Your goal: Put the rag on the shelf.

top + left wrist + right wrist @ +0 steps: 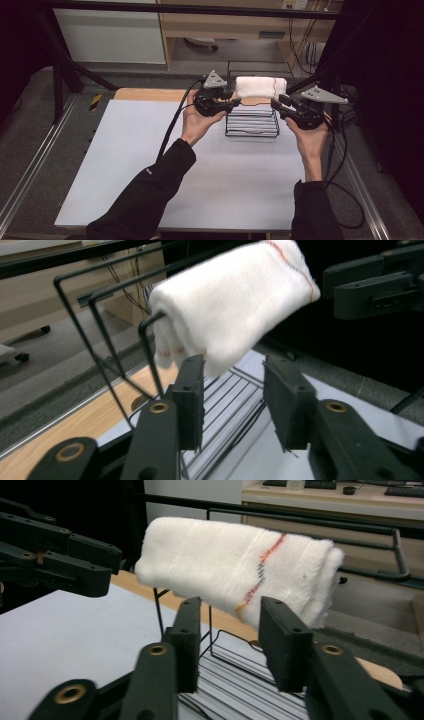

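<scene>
Fluffy white cloth towel (235, 575) with a red stitched stripe; thin black metal wire rack (252, 123); matt pale tabletop (150, 165) with a wooden far edge.

From where I stand I count one folded white towel (260, 86), one black wire rack (252, 123), one white table mat (150, 165), two handheld grippers, left gripper (235, 101) and right gripper (278, 106).
</scene>
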The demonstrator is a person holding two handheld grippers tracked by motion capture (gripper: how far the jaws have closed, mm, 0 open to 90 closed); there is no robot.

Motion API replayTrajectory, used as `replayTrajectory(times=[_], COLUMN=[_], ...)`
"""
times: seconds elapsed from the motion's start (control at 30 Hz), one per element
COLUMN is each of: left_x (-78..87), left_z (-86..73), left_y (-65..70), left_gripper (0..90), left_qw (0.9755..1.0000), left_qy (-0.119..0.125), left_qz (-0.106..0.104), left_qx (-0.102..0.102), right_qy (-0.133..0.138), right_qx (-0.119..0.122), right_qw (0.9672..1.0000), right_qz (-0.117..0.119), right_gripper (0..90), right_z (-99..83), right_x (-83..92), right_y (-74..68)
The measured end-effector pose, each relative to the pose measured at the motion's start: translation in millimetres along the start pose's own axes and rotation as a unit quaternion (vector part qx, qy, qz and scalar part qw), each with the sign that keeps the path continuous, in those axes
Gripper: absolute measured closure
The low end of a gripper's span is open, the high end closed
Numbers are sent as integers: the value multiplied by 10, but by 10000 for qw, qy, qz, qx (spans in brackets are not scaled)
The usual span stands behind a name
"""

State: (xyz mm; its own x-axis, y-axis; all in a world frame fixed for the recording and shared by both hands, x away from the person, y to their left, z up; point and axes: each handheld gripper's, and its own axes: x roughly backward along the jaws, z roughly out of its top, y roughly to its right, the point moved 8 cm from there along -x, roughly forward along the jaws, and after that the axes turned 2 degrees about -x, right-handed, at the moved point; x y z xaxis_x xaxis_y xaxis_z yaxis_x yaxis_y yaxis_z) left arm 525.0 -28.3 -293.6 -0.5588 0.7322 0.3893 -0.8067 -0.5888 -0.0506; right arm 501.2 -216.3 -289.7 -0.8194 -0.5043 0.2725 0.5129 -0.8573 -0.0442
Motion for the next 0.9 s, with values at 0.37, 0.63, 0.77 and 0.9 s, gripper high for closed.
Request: replayTrajectory(times=[0.37, 0.63, 0.77, 0.9], left_x=[393, 747, 936, 1118], left_z=[-498, -998, -1230, -1424], left_y=[-101, -227, -318, -407], left_gripper=[404, 278, 234, 161], left_qw=[9994, 9981, 9969, 9955], left_qy=[-341, -482, -568, -588], left_qz=[64, 138, 287, 487], left_qx=[62, 371, 468, 556], right_qy=[-144, -348, -484, -625], right_qx=[-196, -292, -343, -337], right_qw=[9997, 9985, 9973, 9961], right_qz=[101, 312, 421, 517], right_gripper=[301, 154, 116, 84], right_z=[-226, -480, -628, -767], right_x=[69, 53, 32, 16], right_y=[-128, -204, -250, -307])
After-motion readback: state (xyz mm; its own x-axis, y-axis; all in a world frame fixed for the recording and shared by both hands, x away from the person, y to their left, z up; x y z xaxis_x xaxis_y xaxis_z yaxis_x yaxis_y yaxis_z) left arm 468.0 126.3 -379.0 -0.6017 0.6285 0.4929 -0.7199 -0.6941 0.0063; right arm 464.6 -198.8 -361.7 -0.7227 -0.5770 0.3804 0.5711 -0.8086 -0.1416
